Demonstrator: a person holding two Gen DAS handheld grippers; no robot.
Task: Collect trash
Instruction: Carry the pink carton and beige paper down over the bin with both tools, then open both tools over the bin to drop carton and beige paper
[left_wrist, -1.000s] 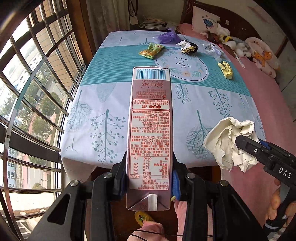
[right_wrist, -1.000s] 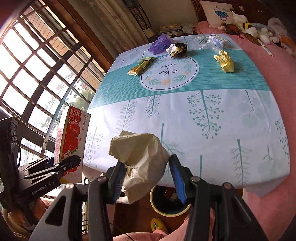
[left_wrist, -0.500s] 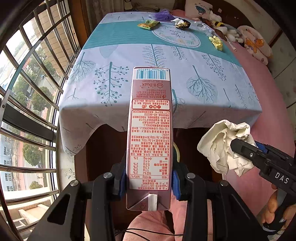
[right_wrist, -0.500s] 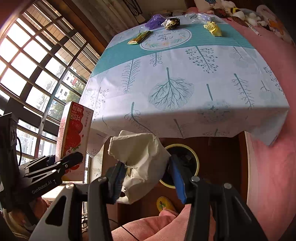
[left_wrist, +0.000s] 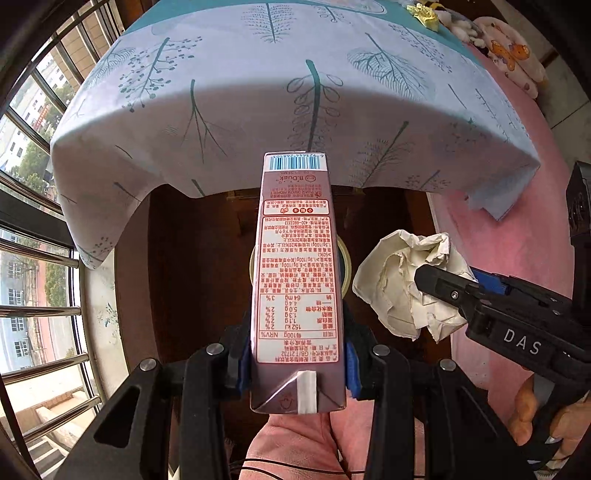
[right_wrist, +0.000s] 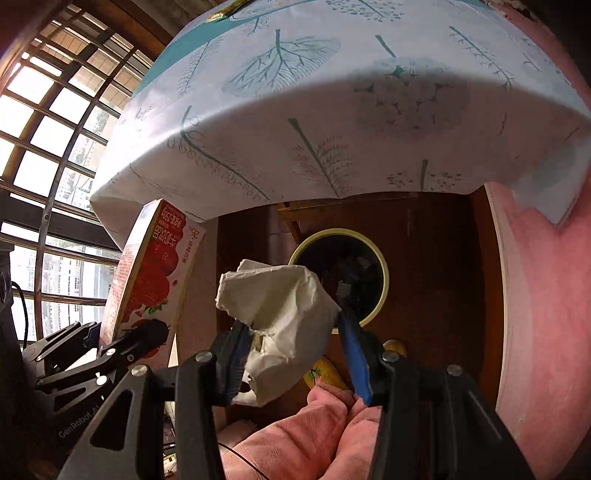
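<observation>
From your left wrist, the drink carton (left_wrist: 297, 280) hides most of the bin (left_wrist: 345, 266); the counter (left_wrist: 258, 85) is cut off at the top edge.

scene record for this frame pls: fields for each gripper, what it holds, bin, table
left gripper: shut on drink carton, carton held lengthwise, barcode end pointing away
right gripper: shut on crumpled paper
bin: yellow-rimmed, dark inside, on the floor under the table edge, below both grippers
tablecloth: leaf print, overhangs the table edge
yellow wrapper: on the table's far side
</observation>
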